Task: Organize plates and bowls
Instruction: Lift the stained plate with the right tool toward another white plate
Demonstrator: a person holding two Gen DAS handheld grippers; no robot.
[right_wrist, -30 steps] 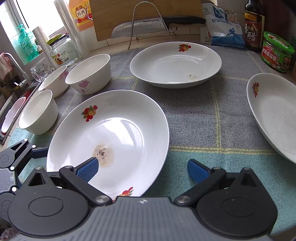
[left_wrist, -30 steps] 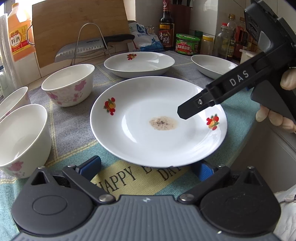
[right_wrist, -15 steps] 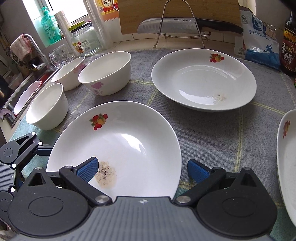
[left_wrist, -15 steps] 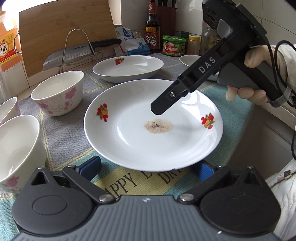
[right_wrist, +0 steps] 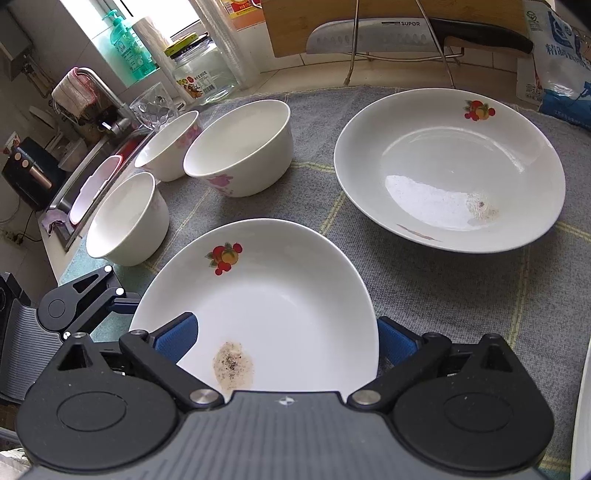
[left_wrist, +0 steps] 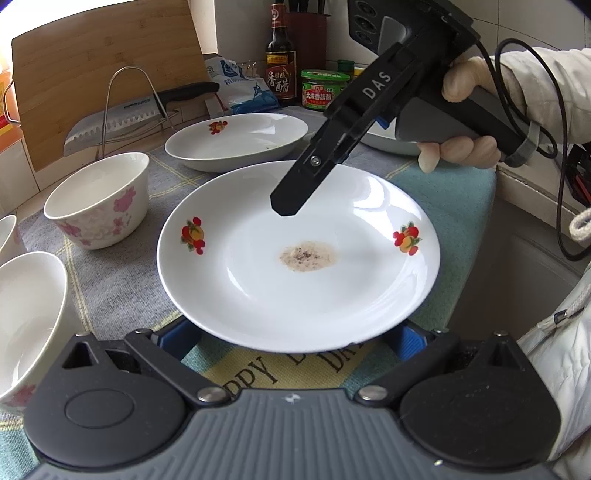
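1. Left wrist view: the stained plate (left_wrist: 299, 258) lies flat on the cloth (left_wrist: 110, 273), its near rim between the spread fingers of the left gripper (left_wrist: 291, 338), which hold nothing.
2. Over the plate's far half hangs the right gripper (left_wrist: 284, 206); in its own view its blue pads (right_wrist: 175, 334) stand wide apart with the plate (right_wrist: 266, 314) between them, and whether a pad touches the rim I cannot tell.
3. To lift well, I judge one finger should slip under the rim and close firmly, keeping the plate level so the residue stays put.
4. Left of the plate stand three bowls (right_wrist: 240, 147) close together; beyond it sits a second plate (right_wrist: 448, 170), the likely stacking place.
5. Behind that plate, a knife (right_wrist: 406, 35) rests on a wire rack, clear of the path.
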